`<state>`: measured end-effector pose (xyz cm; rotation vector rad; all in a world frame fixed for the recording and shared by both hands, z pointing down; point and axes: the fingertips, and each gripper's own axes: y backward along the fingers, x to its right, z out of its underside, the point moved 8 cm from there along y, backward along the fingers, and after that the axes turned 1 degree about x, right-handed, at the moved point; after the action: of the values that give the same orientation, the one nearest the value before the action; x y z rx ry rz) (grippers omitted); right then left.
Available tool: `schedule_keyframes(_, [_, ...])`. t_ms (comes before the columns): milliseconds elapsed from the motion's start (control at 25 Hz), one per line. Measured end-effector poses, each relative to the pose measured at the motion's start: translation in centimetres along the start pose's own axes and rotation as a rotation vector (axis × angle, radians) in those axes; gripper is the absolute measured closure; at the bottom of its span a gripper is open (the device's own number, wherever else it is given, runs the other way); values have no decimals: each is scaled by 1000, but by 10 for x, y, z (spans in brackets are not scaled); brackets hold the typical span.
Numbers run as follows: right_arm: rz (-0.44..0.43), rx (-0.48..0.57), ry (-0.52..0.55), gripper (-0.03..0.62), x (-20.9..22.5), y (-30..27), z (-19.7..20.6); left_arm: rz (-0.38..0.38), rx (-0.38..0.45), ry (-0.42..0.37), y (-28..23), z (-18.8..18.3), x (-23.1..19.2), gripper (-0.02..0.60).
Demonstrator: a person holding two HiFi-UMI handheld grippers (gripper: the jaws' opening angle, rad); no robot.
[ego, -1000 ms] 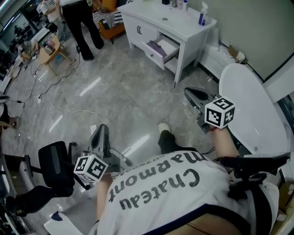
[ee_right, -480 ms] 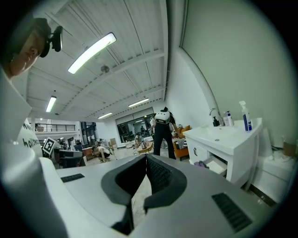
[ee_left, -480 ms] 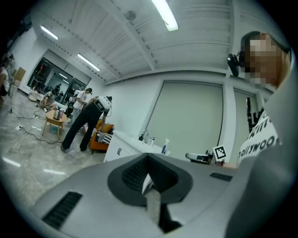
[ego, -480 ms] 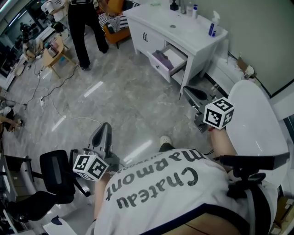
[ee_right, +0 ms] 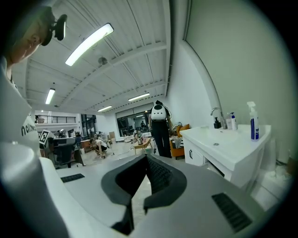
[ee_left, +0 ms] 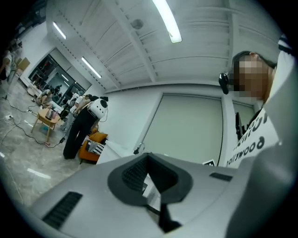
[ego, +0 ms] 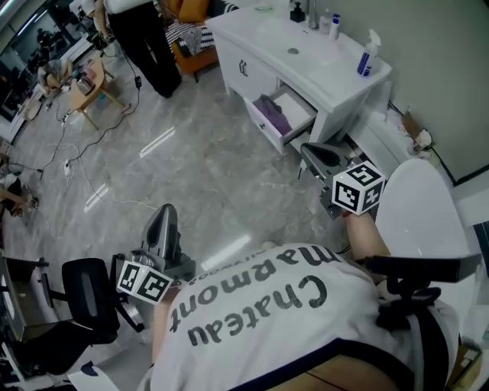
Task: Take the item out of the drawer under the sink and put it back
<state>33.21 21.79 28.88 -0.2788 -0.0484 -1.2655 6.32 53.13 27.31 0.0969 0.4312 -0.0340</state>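
Left tool (ego: 163, 215) and right tool (ego: 313, 155), both closed and empty, hang below the sink counter's (ego: 306, 61) open drawer (ego: 299, 106) at upper centre, purple item (ego: 272, 115) inside.

Bright ceiling tubes (ee_right: 88, 44) light the room evenly; glare streaks the floor (ego: 157, 143) at ten o'clock; gripper views bulge, corners black.

The white sink counter (ego: 336, 65) carries a spray bottle (ego: 367, 57) (blue-bodied) and small bottles (ego: 330, 23).
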Motion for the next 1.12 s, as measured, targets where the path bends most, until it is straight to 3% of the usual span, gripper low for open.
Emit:
schedule_keyframes(160, [-2,-33,21,582,24,-21,-4,-16,9,52,-29,4,-12,572])
schedule_keyframes(440, [10,-85,33,582,50,-43,-3,-13,-41,50,-58,18,-22,572])
schedule_keyframes(800, [55,-61,-34,582,83,-44,4,-11,-129,-28,-97,24,-30,572])
schedule_keyframes(1120, [77,-76,-53,582,90,-51,14,-27,-165,-18,-110,27,-42,572])
